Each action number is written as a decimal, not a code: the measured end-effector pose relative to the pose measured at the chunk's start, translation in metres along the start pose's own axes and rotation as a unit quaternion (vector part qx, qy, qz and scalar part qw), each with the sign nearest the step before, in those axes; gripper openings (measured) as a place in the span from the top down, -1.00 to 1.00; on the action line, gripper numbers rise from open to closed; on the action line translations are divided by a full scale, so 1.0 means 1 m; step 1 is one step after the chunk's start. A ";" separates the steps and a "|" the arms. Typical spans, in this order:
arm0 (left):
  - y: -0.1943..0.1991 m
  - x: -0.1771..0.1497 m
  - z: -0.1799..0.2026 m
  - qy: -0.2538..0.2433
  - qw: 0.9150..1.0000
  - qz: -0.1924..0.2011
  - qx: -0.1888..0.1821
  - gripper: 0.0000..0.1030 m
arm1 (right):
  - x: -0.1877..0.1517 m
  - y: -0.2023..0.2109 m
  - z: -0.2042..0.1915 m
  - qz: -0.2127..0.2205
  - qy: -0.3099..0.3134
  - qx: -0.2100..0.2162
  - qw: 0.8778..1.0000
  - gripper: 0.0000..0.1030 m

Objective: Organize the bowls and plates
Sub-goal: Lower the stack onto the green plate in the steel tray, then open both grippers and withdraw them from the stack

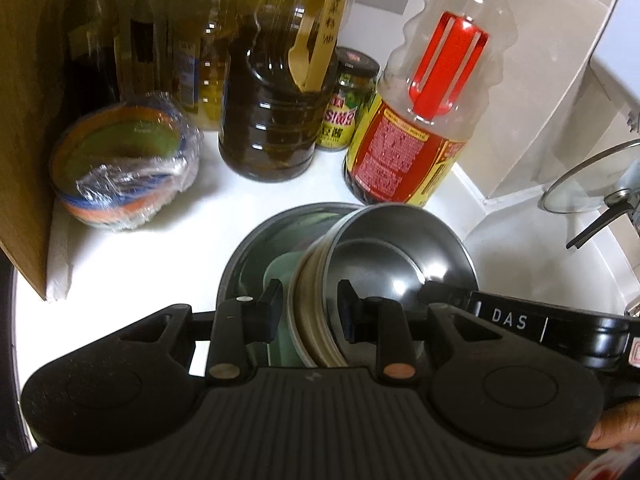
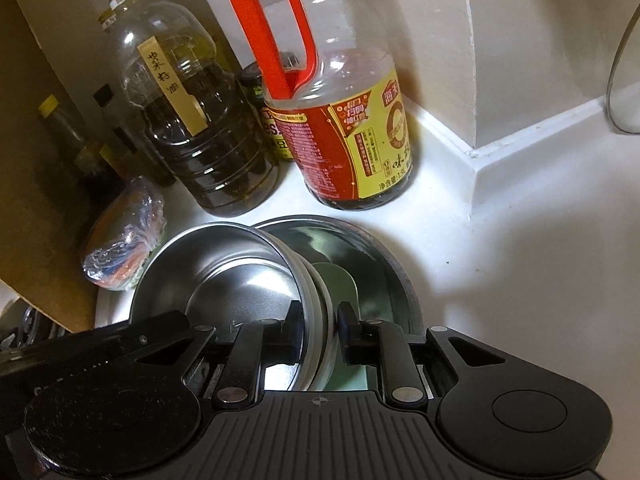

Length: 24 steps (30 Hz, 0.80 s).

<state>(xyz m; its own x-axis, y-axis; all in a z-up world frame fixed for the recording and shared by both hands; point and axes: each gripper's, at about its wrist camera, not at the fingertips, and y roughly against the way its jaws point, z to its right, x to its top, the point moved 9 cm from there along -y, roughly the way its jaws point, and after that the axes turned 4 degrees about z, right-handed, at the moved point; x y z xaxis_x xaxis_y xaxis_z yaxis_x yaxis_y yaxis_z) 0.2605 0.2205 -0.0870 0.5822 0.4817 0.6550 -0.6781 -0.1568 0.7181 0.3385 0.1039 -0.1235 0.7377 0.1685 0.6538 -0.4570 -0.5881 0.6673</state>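
Observation:
A stack of steel bowls (image 1: 384, 256) is held tilted over a larger steel basin (image 1: 256, 256) that stands on the white counter and holds a pale green dish (image 1: 280, 276). My left gripper (image 1: 308, 304) is shut on the left rim of the stack. My right gripper (image 2: 320, 332) is shut on the opposite rim of the same steel bowls (image 2: 224, 276), above the basin (image 2: 380, 264) and the green dish (image 2: 340, 292). The right gripper body also shows in the left wrist view (image 1: 520, 320).
A dark oil jug (image 1: 280, 92), a red-handled sauce bottle (image 1: 428, 100), a jar (image 1: 348, 100) and several bottles stand behind. Plastic-wrapped coloured bowls (image 1: 128, 168) sit left beside a wooden panel (image 1: 24, 120). A glass lid (image 1: 596, 184) is at right, by a white wall corner (image 2: 500, 120).

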 end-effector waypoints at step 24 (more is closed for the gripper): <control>0.005 0.019 0.001 -0.011 1.000 -0.012 -0.025 0.85 | 0.016 0.011 -0.004 0.003 -0.005 0.019 1.000 0.81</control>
<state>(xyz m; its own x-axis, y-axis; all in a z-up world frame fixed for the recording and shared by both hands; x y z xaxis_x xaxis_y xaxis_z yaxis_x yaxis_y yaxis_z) 0.2686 0.2279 -0.0711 0.6079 0.4655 0.6433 -0.6854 -0.1014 0.7211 0.3439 0.1032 -0.1045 0.7401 0.1577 0.6538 -0.4416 -0.6192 0.6493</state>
